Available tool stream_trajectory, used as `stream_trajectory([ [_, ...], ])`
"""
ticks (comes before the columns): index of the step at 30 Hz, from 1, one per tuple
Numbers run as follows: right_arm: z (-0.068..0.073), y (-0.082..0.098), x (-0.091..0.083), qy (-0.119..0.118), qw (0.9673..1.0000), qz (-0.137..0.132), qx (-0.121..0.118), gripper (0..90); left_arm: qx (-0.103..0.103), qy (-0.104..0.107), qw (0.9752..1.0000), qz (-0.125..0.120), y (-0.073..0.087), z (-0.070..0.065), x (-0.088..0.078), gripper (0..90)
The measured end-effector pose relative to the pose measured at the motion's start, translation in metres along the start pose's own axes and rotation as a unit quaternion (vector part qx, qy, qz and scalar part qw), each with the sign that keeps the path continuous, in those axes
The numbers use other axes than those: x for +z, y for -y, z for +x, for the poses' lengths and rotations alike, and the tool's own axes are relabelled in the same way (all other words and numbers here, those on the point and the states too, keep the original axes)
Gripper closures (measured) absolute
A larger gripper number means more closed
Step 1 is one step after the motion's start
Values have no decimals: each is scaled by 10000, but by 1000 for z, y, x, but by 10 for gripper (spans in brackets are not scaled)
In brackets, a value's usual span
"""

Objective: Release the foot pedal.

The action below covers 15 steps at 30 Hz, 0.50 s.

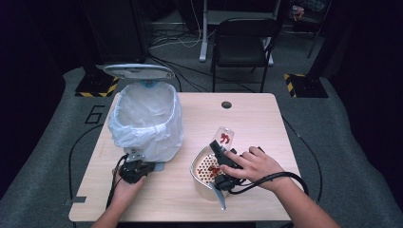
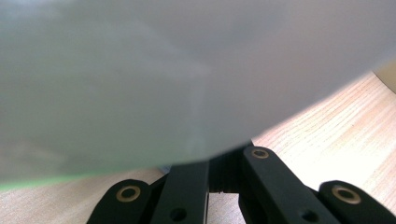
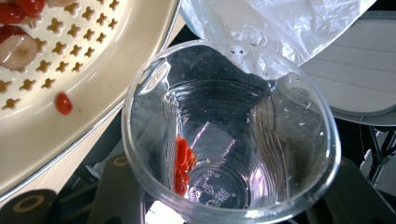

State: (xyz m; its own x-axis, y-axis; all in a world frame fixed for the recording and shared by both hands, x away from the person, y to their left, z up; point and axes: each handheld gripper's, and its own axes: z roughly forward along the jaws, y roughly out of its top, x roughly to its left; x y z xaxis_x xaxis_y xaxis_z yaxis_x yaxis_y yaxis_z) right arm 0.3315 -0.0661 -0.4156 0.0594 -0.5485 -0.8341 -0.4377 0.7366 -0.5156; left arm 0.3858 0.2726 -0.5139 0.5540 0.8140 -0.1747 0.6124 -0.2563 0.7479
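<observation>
R hand-held gripper [image 1: 219, 153] grasps clear plastic cup [image 3: 229, 135], red bits stuck inside. Tilt further over colander [image 1: 205, 167], tap gently. L hand-held gripper [image 1: 134, 170] clenched on bin pedal [image 1: 136, 155]; keep pressed.

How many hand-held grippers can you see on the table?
2. The left hand-held gripper sits shut at the foot of the bag-lined bin. The right hand-held gripper holds a clear plastic cup over the strainer.

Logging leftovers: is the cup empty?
Nearly empty: the right gripper holds the cup, with red bits clinging inside.
</observation>
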Motion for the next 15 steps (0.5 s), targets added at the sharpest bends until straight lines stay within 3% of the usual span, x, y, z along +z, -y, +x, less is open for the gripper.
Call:
stream_trajectory([
  [8, -3, 0, -2, -21, 10000, -31, 42, 478, 4, 8, 10000, 2, 0, 0, 0, 900],
  [10, -4, 1, -1, -45, 9997, -113, 231, 476, 8, 8, 10000, 1, 0, 0, 0, 900],
  [11, -11, 4, -2, -78, 9999, -106, 70, 476, 7, 6, 10000, 1, 0, 0, 0, 900],
  [13, -14, 6, -2, -122, 9996, -151, 195, 476, -3, 4, 10000, -2, 0, 0, 0, 900],
  [14, -18, 9, -1, -383, 9985, -298, 242, 475, -1, 5, 10000, -4, 0, 0, 0, 900],
  [15, -15, 9, -2, -206, 9944, -316, 991, 475, 67, -53, 10000, -10, 0, 1, 0, 900],
])
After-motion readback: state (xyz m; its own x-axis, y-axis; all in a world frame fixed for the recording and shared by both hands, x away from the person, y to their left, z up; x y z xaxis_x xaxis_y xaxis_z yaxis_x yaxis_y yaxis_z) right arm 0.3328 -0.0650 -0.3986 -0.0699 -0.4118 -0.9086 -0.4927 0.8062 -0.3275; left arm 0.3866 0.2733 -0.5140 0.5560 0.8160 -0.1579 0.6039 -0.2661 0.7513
